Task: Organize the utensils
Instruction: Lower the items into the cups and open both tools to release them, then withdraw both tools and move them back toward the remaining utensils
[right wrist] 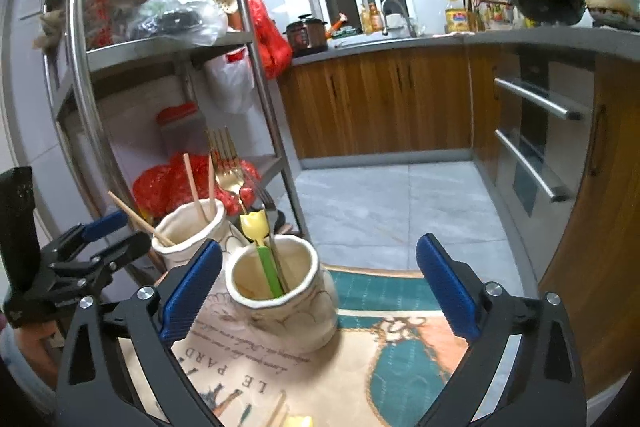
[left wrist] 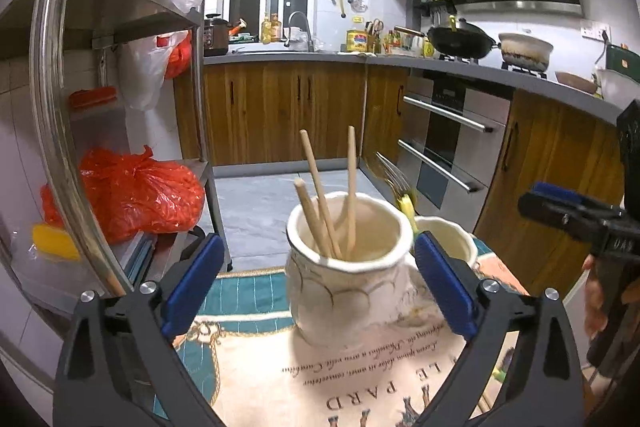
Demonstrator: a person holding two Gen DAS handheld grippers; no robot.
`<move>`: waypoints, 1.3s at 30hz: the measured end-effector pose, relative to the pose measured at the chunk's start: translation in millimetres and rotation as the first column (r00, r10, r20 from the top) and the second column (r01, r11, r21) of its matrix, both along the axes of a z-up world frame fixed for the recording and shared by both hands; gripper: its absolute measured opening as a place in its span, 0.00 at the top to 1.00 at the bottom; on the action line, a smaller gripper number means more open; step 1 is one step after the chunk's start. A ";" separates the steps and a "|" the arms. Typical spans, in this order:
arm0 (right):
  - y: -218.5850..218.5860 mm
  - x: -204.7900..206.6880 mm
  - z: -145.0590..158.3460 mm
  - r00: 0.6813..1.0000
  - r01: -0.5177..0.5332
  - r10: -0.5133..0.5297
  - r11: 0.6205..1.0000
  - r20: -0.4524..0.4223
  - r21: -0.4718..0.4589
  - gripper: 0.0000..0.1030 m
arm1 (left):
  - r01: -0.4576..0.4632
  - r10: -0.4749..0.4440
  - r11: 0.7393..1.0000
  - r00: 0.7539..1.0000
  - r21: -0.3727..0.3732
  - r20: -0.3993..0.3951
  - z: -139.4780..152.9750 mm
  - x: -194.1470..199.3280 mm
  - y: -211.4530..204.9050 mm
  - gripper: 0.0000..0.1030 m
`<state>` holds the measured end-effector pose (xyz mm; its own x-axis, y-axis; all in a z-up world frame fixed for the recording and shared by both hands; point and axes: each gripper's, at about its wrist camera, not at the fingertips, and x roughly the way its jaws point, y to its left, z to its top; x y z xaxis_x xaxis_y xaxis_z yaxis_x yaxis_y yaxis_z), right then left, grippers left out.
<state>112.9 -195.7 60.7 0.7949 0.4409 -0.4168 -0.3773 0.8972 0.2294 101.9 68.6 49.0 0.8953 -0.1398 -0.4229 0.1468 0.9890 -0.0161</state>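
Left hand-held gripper (left wrist: 318, 281): jaws wide, nothing held; the chopstick jar (left wrist: 348, 267) stands straight ahead of it between the open pads, not pressed, its chopsticks (left wrist: 320, 195) upright with a slight lean. Right hand-held gripper (right wrist: 320, 279): jaws wide, empty; the cutlery jar (right wrist: 280, 299) sits ahead and toward its left pad, holding a yellow-and-green utensil (right wrist: 262, 247) and forks (right wrist: 228, 167), handles down. Near the bottom edge, below and just left of centre of your right gripper, loose chopsticks (right wrist: 280, 409) lie on the counter cloth (right wrist: 400, 367), long axis pointing roughly away from you; your right hand is likely nearer.
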 end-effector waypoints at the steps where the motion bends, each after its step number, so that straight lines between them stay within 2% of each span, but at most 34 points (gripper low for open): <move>1: -3.3 -3.1 1.2 1.000 0.008 -0.008 1.000 -0.001 -0.005 0.05 | 0.003 -0.003 1.000 1.000 0.001 -0.004 0.2 -2.3 -0.9 0.07; 10: -28.5 -32.4 0.0 0.999 0.033 -0.034 0.997 -0.015 -0.068 0.05 | 0.051 -0.050 0.998 0.997 0.023 -0.055 1.3 -30.7 -18.9 0.06; 18: -29.5 -59.1 -35.3 0.994 -0.039 0.020 0.983 -0.104 -0.180 0.05 | 0.082 -0.078 0.996 0.987 0.019 -0.137 -21.6 -52.6 -27.7 0.06; 23: -25.6 -64.4 -63.3 0.983 -0.081 0.041 0.971 -0.178 -0.226 0.05 | 0.094 -0.086 0.995 0.970 0.025 -0.226 -47.1 -59.2 -34.6 0.06; 28: -24.8 -67.8 -79.3 0.973 -0.098 0.046 0.969 -0.228 -0.225 0.05 | 0.119 -0.109 0.993 0.948 0.018 -0.300 -66.4 -66.7 -48.3 0.06; 39: -26.9 -77.6 -89.5 0.958 -0.132 0.064 0.964 -0.280 -0.232 0.05 | 0.192 -0.168 0.981 0.919 0.033 -0.358 -79.9 -77.5 -78.0 0.06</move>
